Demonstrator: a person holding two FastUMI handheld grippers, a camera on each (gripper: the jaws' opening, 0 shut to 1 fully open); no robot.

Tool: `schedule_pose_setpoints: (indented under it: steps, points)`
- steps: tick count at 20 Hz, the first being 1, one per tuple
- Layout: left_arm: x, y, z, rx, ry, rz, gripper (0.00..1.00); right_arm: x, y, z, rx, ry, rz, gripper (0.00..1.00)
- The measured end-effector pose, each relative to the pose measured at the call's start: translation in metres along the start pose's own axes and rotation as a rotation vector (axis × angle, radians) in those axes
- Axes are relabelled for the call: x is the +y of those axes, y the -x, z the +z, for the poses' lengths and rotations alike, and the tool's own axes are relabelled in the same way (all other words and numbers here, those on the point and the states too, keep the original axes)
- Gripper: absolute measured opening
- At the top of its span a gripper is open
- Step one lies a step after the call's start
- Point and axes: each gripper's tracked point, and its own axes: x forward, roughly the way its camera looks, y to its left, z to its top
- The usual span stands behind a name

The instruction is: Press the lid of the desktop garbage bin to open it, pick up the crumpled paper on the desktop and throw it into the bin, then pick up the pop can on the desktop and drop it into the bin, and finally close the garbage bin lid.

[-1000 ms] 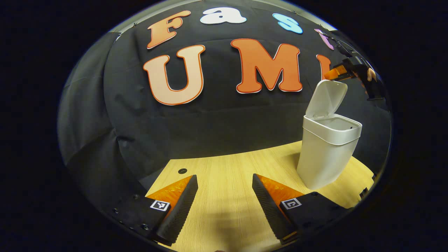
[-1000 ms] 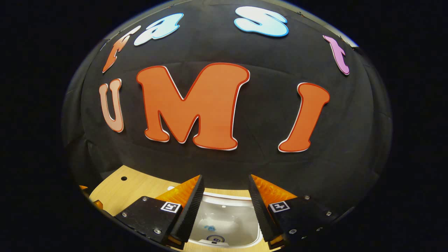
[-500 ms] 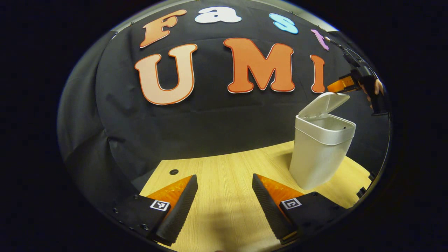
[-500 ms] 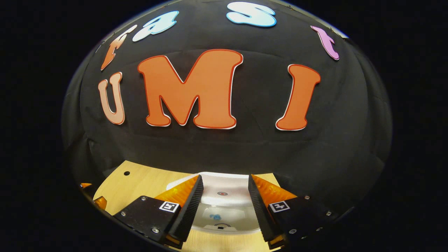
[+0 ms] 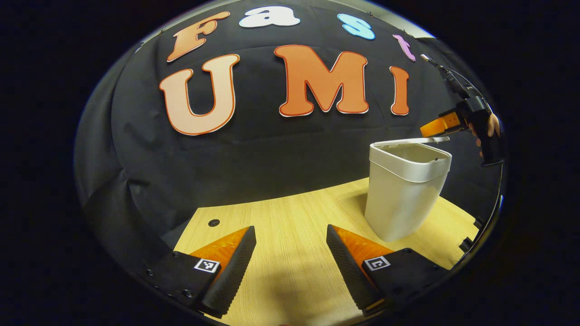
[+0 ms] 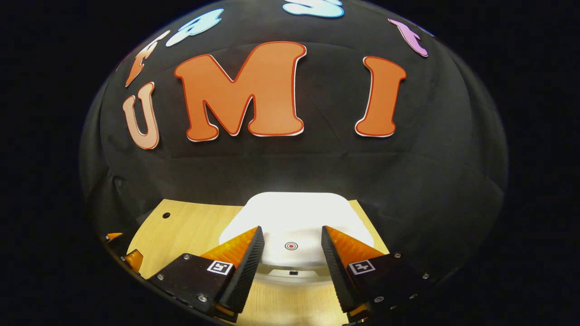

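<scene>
Step in hand, judged: lid closing. Bin (image 5: pixel 403 190) stands on desktop (image 5: pixel 294 226), ahead-right of left gripper (image 5: pixel 290 262), whose jaws are spread, nothing between. Right gripper (image 6: pixel 290 262), jaws apart and empty, sits over lid (image 6: pixel 294 217); lid nearly flat, thin gap showing at front edge. Paper and can: whereabouts cannot tell. Next move calls for downward press near target mark (image 6: pixel 291 246) until latch seats. Bin smooth white plastic, tapered, rounded corners; desktop pale woodgrain.
</scene>
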Motion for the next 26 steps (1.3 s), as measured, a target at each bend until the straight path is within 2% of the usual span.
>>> schedule_pose_setpoints:
  steps: [8,13,14,17,24,26]
  points:
    - [0.005,-0.001,-0.007,0.017,0.003,0.002,1.00,0.007,0.000,-0.030,0.052,0.016,-0.022,0.77]
    - [0.004,-0.003,-0.009,0.026,-0.002,-0.005,1.00,0.007,0.004,-0.030,0.032,0.002,-0.029,0.76]
    - [0.003,-0.003,-0.009,0.027,-0.003,-0.009,0.97,0.007,0.005,-0.031,0.029,0.007,-0.031,0.76]
    - [0.002,-0.004,-0.011,0.032,-0.013,-0.017,1.00,0.007,0.006,-0.033,0.021,-0.010,-0.042,0.75]
    - [0.003,-0.004,-0.008,0.027,-0.019,-0.021,0.99,0.008,0.006,-0.038,0.042,-0.038,-0.060,0.63]
    - [0.005,-0.005,-0.003,0.016,-0.023,-0.018,0.99,0.008,0.007,-0.037,0.023,-0.025,-0.062,0.55]
